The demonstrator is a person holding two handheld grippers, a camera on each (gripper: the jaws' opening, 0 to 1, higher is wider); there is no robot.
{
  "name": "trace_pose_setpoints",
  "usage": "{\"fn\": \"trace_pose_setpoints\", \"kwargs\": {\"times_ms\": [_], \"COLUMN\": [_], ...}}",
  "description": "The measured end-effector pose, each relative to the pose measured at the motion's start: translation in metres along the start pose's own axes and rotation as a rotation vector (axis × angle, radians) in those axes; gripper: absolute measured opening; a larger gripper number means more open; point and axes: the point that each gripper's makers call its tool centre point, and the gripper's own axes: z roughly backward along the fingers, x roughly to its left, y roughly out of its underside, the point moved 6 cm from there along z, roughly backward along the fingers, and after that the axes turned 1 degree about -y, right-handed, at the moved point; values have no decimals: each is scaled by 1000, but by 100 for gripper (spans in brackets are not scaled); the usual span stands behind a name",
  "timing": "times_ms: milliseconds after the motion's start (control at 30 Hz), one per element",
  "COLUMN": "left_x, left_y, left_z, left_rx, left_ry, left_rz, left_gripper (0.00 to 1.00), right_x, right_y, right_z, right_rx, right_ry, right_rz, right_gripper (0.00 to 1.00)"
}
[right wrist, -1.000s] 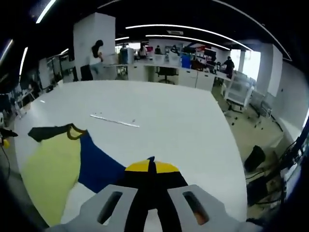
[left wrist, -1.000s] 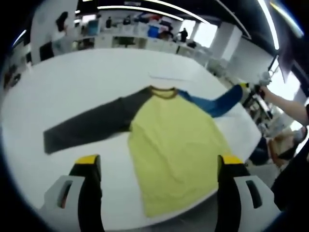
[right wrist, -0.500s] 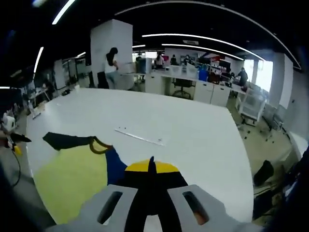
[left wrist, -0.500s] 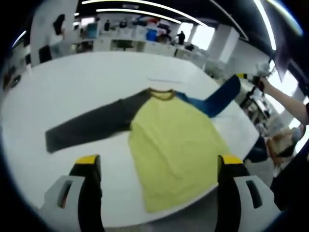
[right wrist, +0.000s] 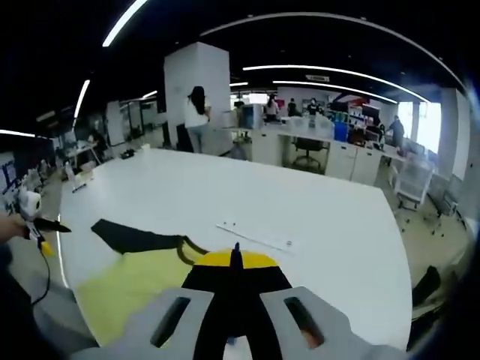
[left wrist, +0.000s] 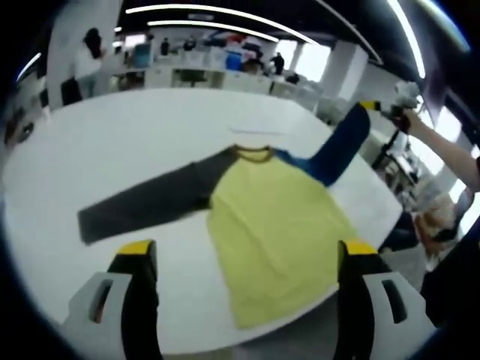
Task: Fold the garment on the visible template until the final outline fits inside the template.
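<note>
Shirt [left wrist: 274,232] lies flat on my white bench [left wrist: 127,135], yellow body nearest, hem at the edge. My left claw [left wrist: 244,259] hovers wide open, empty. Grey sleeve [left wrist: 146,206] is still spread. Farther off, my right claw [left wrist: 373,107] is clamped on the lifted blue sleeve [left wrist: 337,146]. Folding has barely begun, I judge. No containers.

Looks like I'm in a big open-plan office: long ceiling light strips [right wrist: 315,71], rows of desks [right wrist: 322,146] and office chairs [right wrist: 306,147] around 12 o'clock past the white table [right wrist: 225,202].
</note>
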Motion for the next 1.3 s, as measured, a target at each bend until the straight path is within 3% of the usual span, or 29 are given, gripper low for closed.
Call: {"fn": "trace_pose_setpoints", "kwargs": {"times_ms": [267, 500, 800, 1300], "left_x": [5, 9, 17, 30], "left_y": [8, 10, 15, 22], "left_z": [4, 9, 12, 19], "left_rx": [-2, -9, -15, -13], "left_ry": [3, -2, -10, -30], "left_rz": [15, 27, 48, 75], "left_gripper": [96, 95, 94, 94], "right_x": [35, 65, 98, 137], "right_y": [-22, -29, -27, -13], "right_z": [-19, -38, -65, -110], "right_rx": [-22, -25, -1, 55], "right_ry": [-71, -134, -200, -303], "right_rz": [10, -4, 13, 21], "right_gripper": [1, 1, 1, 1]}}
